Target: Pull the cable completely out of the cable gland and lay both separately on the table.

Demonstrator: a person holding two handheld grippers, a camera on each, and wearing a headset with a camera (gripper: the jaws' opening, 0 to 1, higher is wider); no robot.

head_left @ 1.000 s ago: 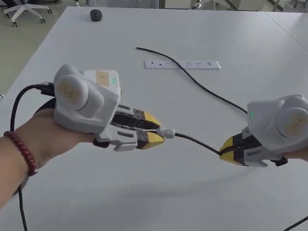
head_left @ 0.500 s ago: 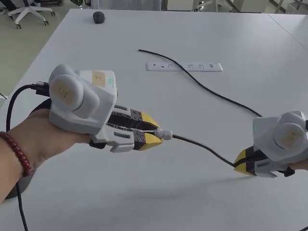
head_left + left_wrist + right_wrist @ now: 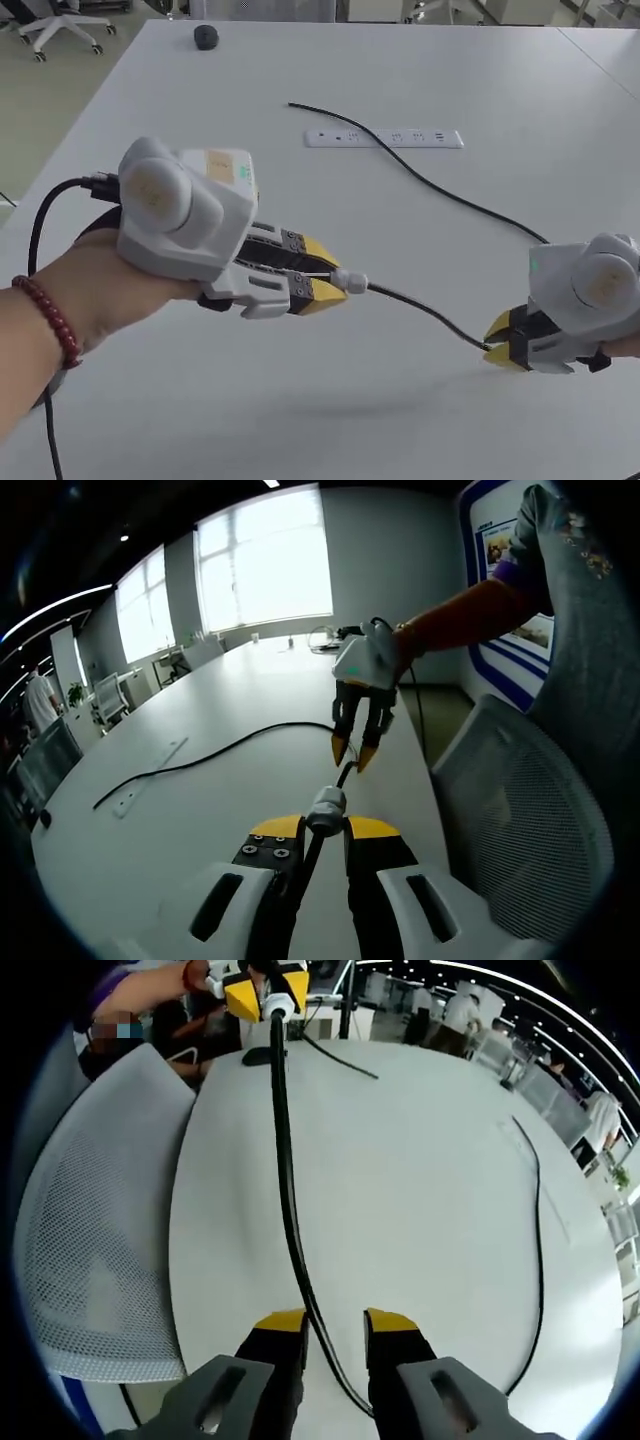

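left gripper (image 3: 322,282) at centre left of the head view, jaws clamped on the white cable gland (image 3: 346,281), which was held above the table (image 3: 300,420). black cable (image 3: 420,306) ran from the gland toward the lower right, into the right gripper (image 3: 497,343). right gripper jaws stood apart. in the right gripper view the cable passed through the gap, close to one jaw; contact unclear. farther on, the cable lay across a white power strip (image 3: 420,138) in the upper middle. mouse (image 3: 205,36) at top left.
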